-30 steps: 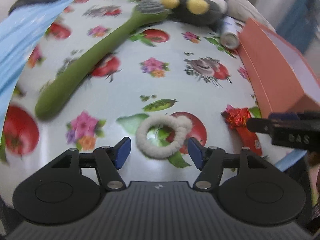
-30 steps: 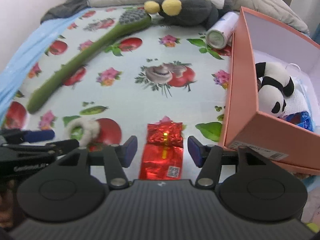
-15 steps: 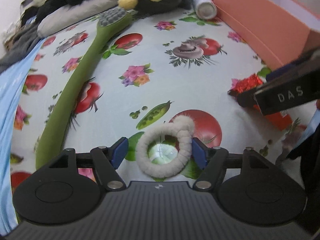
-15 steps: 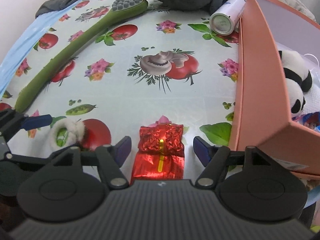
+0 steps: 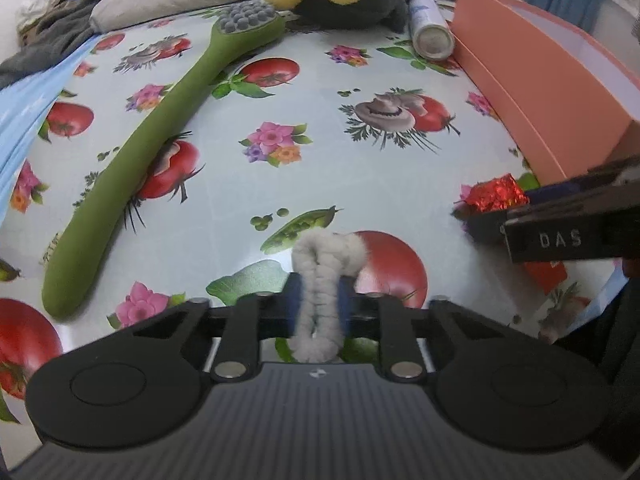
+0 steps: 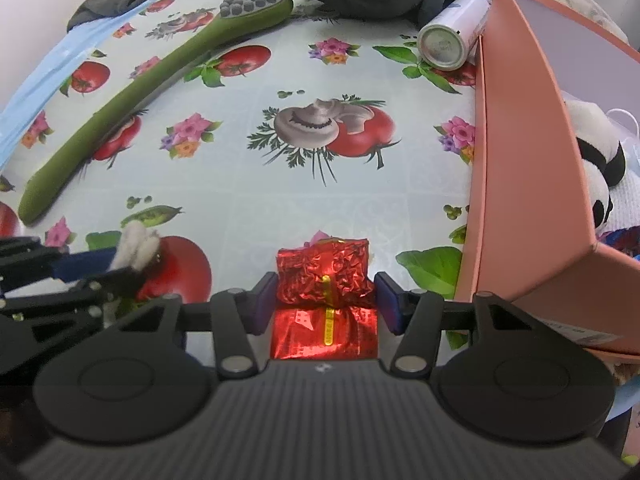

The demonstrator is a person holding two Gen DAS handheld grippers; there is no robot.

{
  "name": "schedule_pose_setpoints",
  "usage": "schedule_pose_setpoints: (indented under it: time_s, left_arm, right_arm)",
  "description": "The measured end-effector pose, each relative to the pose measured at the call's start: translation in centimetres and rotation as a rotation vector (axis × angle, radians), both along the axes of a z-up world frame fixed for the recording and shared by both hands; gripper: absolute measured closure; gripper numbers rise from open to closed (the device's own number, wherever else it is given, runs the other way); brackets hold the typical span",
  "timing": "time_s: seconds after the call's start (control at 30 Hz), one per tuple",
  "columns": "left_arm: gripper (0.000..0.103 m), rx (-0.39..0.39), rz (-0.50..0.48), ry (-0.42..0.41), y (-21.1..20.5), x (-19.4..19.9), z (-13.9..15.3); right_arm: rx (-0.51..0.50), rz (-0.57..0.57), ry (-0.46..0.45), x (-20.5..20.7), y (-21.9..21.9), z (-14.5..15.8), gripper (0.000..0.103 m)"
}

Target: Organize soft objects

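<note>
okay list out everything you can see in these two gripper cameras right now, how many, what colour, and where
fuzzy ring: one, off-white, squeezed flat between the left gripper's pads
foil packet: one, red, on the tablecloth between the right gripper's pads
long plush brush: one, green with grey head, lying diagonally on the left side
plush toy: one, dark grey with yellow parts, far edge
can: one, white, lying against the box
box: one, salmon-pink, open, right side
panda plush: one, black and white, inside the box
tablecloth: one, pale with tomato and flower print
left gripper: shut on the ring
right gripper: open, straddling the packet
</note>
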State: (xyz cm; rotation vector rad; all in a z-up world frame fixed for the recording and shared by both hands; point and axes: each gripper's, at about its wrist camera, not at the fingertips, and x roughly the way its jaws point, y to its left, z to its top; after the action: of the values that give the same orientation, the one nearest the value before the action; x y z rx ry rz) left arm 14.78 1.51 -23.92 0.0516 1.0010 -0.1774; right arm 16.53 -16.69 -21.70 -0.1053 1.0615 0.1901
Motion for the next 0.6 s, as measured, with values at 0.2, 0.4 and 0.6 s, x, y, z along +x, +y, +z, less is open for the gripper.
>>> schedule_pose_setpoints:
  time_s: [0.2, 0.4, 0.6]
  left_arm:
    - [0.089, -0.045, 0.053, -0.003, 0.2, -0.2, 0.9]
    - [0.089, -0.083, 0.106, -0.045, 0.0, -1.1, 3.1]
    - [0.089, -0.107, 0.146, -0.093, 0.1, -2.4, 5.6]
  right_arm:
    - [0.016, 0.001, -0.031, -0.5, -0.1, 1.3, 0.048]
    - [0.032, -0.005, -0.077, -1.5, -0.4, 3.3, 0.048]
    - [0.045, -0.009, -0.126, -3.1, -0.7, 5.5, 0.048]
